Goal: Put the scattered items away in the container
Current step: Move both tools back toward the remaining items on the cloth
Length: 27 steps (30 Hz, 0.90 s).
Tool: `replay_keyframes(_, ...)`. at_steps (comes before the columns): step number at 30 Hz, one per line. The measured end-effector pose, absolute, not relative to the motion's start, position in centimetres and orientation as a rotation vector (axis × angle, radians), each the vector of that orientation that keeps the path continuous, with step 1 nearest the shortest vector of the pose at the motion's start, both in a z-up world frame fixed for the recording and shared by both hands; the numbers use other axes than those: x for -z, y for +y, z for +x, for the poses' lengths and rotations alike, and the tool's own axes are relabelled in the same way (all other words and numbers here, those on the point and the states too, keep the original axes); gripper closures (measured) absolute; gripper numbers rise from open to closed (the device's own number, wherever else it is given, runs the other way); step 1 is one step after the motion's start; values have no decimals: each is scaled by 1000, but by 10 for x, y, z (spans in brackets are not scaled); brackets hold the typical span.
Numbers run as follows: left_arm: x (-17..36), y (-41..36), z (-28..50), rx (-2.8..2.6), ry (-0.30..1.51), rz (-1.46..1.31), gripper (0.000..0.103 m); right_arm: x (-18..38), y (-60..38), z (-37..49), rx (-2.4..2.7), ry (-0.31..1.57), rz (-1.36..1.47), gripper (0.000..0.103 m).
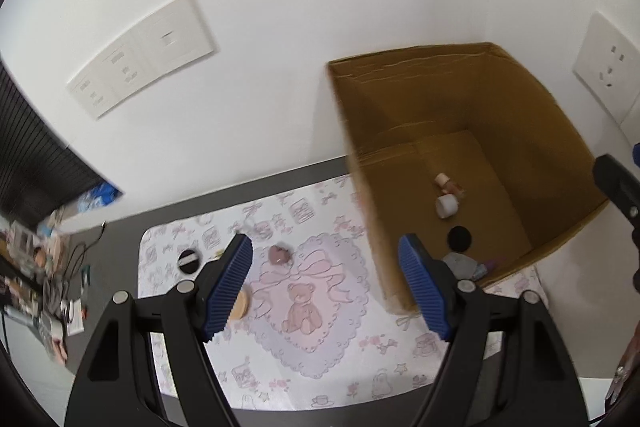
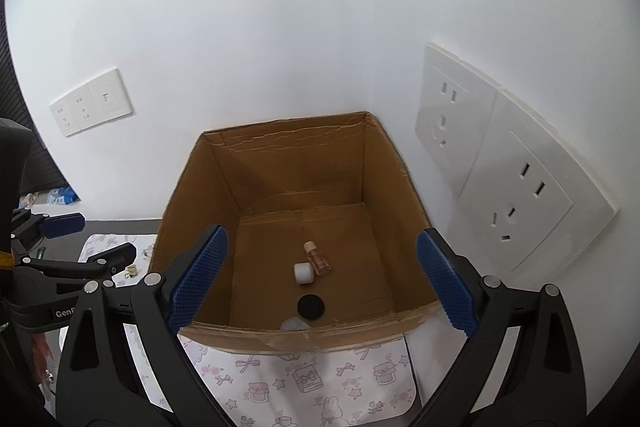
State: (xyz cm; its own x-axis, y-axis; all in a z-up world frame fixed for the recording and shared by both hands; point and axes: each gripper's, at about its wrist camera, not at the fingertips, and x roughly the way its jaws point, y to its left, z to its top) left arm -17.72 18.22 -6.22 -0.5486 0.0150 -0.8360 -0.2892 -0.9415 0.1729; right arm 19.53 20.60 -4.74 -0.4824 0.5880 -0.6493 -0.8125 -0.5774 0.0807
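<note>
Blue ribbed pads of the left gripper (image 1: 326,283) are seen closest to the lens, spread apart with nothing between them, hanging over the printed mat (image 1: 320,379). The right gripper (image 2: 322,281) is likewise released and empty, its pads framing the near rim of the cardboard box (image 2: 224,179).

Inside the box, a small amber bottle (image 2: 318,259), a white cap (image 2: 303,273) and a black round lid (image 2: 310,306) are lying on the floor, the bottle and cap touching, the lid a little nearer the front wall. A pale rounded item (image 2: 294,323) is partly hidden behind that wall and cannot be identified.

Outside, three things are still to be gathered: a small brownish lump (image 1: 280,255) on the mat's heart design, a black round piece (image 1: 189,261) near the mat's left edge, and a tan wooden disc (image 1: 242,303) half hidden behind the left pad. All are well apart from the box.

The left gripper appears placed for the lump or disc, being nearest them; the right is probably kept over the box so as not to crowd.

The box is set into the corner, against the wall (image 2: 280,27). Its tall near-left wall stands between the mat items and the opening, so a lift over that edge would be needed. Open mat is available on all sides of the lump.
</note>
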Motion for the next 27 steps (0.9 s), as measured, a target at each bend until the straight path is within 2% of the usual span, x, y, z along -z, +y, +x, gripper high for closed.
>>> replay_keyframes(11,77,83,-162,-2753,358,-1497,28,46,179,156,-2235,417,-777,6)
replay_keyframes(18,87,-5,-171,-2762,133,-1502,28,47,141,114,-2277,380,-800,6)
replay_keyframes(22,97,-45,-180,-2734,171,-1520,28,48,111,88,-2257,321,-801,6)
replay_keyframes(27,105,-86,-188,-2722,245,-1508,28,62,83,58,-2212,346,-816,6)
